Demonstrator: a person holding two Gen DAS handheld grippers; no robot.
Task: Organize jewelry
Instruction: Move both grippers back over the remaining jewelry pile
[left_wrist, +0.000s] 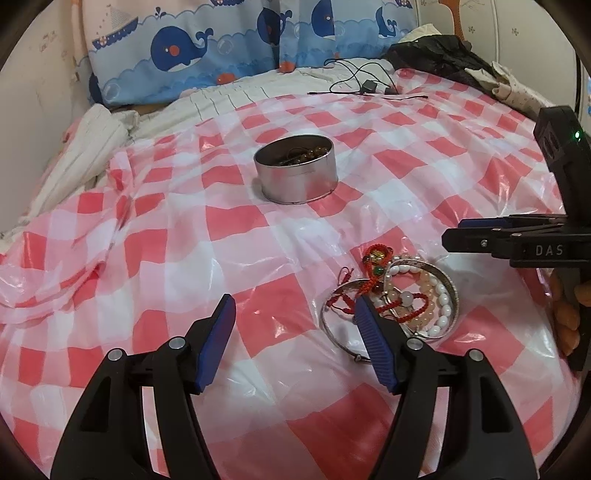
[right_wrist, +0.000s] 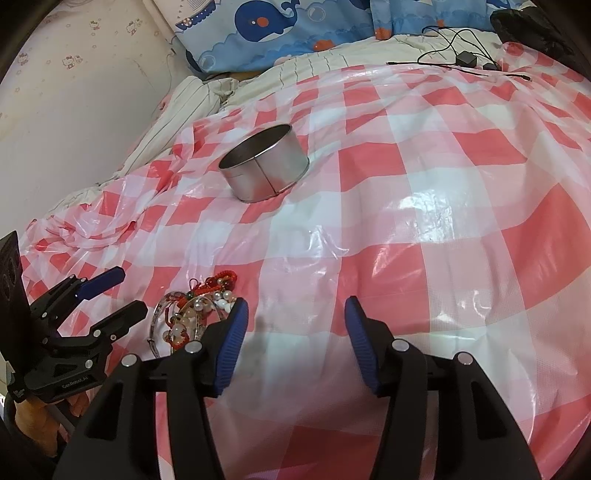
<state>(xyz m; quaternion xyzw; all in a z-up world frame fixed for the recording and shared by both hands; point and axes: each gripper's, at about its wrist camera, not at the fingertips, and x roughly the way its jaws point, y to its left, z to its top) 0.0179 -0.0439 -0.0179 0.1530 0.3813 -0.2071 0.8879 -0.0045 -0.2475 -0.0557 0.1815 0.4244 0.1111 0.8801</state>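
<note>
Left wrist view: the left gripper (left_wrist: 295, 314) has its two blue-padded jaws spread apart with nothing between them, only red and white checked plastic sheet (left_wrist: 166, 240) below. Its right-hand pad overlaps the near edge of a jewelry pile (left_wrist: 399, 299) at about 2 o'clock from the jaws; whether it touches the pile or hovers above it is hard to tell from this angle. The pile is a tangle of silver bangles, white and pale bead bracelets and red knotted cords. Further out, at 12 o'clock, a round metal tin (left_wrist: 295, 173) stands upright on the sheet, well apart from the pile, with dark beads already inside. At 3 o'clock the right gripper (left_wrist: 465, 232) reaches in sideways.

Right wrist view: the right gripper (right_wrist: 293, 314) is also parted and empty, over bare sheet. The pile (right_wrist: 192, 310) lies at 9 o'clock, just beside its left pad, and the left gripper (right_wrist: 114, 291) comes in from the far left edge. The tin (right_wrist: 264, 166) sits at 11 o'clock.

Likely risks: the cords and bangles are interlocked, so a pinch on one piece may drag several along or spill them on the way to the tin. The sheet is slick and wrinkled, so a low grasp could catch plastic, and a nudge could shift the light tin
</note>
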